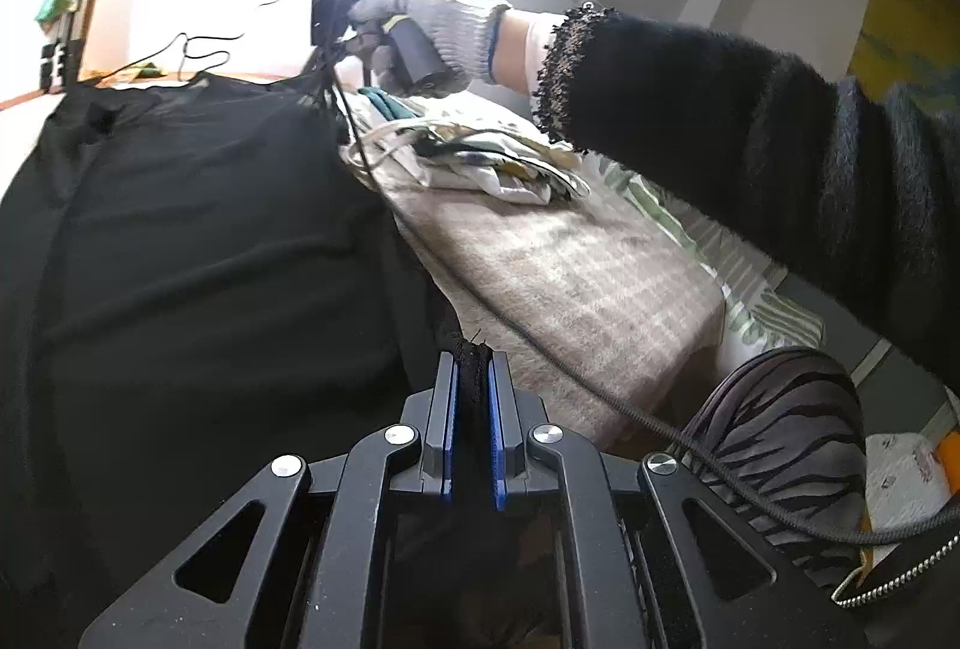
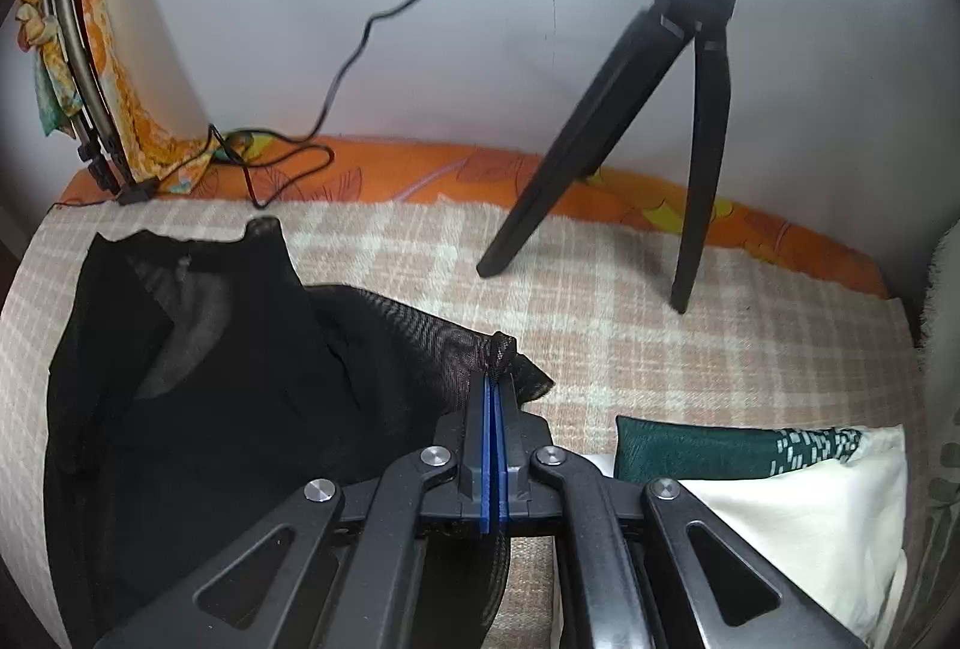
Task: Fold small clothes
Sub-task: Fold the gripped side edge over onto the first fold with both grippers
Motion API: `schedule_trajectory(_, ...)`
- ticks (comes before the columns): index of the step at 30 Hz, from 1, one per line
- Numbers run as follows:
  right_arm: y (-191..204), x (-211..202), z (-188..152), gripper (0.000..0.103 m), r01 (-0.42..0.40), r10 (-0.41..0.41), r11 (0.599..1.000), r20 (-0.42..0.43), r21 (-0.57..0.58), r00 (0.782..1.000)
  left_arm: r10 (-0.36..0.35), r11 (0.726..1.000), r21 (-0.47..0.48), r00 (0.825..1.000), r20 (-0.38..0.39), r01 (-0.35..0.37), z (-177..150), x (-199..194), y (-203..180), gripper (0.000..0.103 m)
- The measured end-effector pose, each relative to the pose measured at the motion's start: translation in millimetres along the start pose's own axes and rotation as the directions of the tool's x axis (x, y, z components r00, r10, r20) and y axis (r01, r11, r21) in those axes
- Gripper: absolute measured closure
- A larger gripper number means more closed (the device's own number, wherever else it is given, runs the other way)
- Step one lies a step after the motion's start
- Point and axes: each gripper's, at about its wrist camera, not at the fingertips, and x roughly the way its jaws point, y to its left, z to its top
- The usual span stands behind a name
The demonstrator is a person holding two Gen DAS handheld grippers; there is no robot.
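A black sheer garment [image 1: 198,241] fills the left half of the left wrist view, stretched and lifted off the checked blanket [image 1: 570,283]. My left gripper [image 1: 474,358] is shut on a bunched edge of it. A gloved hand [image 1: 432,30] holds my right gripper [image 1: 329,48] at the garment's far corner, against bright light. In the right wrist view the right gripper [image 2: 495,379] is shut on a gathered corner of the black garment [image 2: 210,361], which drapes down to the left onto the blanket [image 2: 600,301].
A pile of folded clothes [image 1: 492,163] lies on the blanket beside the garment; its green piece [image 2: 720,451] and white piece [image 2: 810,517] lie right of the right gripper. A black tripod [image 2: 690,120] stands at the back, with a cable [image 2: 336,78] and an orange sheet [image 2: 480,169] along the wall.
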Motion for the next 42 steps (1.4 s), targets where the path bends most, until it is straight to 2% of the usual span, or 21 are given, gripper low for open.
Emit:
schedule_trajectory(4, 13, -16, 9, 0.103, 0.032, -0.032, 0.999, 0.026, -0.019, 0.999, 0.007, 1.000, -0.029, 1.000, 0.027, -0.006, -5, -12, 5, 0.096)
schedule_trajectory(12, 88, -40, 22, 0.103, 0.116, -0.108, 0.978, 0.058, -0.171, 0.993, 0.041, 0.993, -0.113, 0.997, 0.060, -0.034, -16, -32, 24, 0.096)
schedule_trajectory(15, 124, -38, 25, 0.103, 0.162, -0.149, 0.953, 0.069, -0.254, 0.986, 0.055, 0.990, -0.133, 0.997, 0.062, -0.046, -23, -38, 31, 0.096)
schedule_trajectory(20, 173, -25, 22, 0.103, 0.177, -0.164, 0.922, 0.067, -0.345, 0.984, 0.074, 0.985, -0.163, 0.995, 0.065, -0.063, -27, -44, 40, 0.096)
schedule_trajectory(29, 213, -10, 23, 0.103, 0.155, -0.144, 0.916, 0.059, -0.369, 0.988, 0.090, 0.976, -0.206, 0.993, 0.076, -0.073, -32, -55, 50, 0.096)
schedule_trajectory(42, 243, -3, 25, 0.103, 0.062, -0.057, 0.937, 0.024, -0.345, 0.998, 0.138, 0.969, -0.214, 0.988, 0.070, -0.120, -39, -63, 53, 0.096)
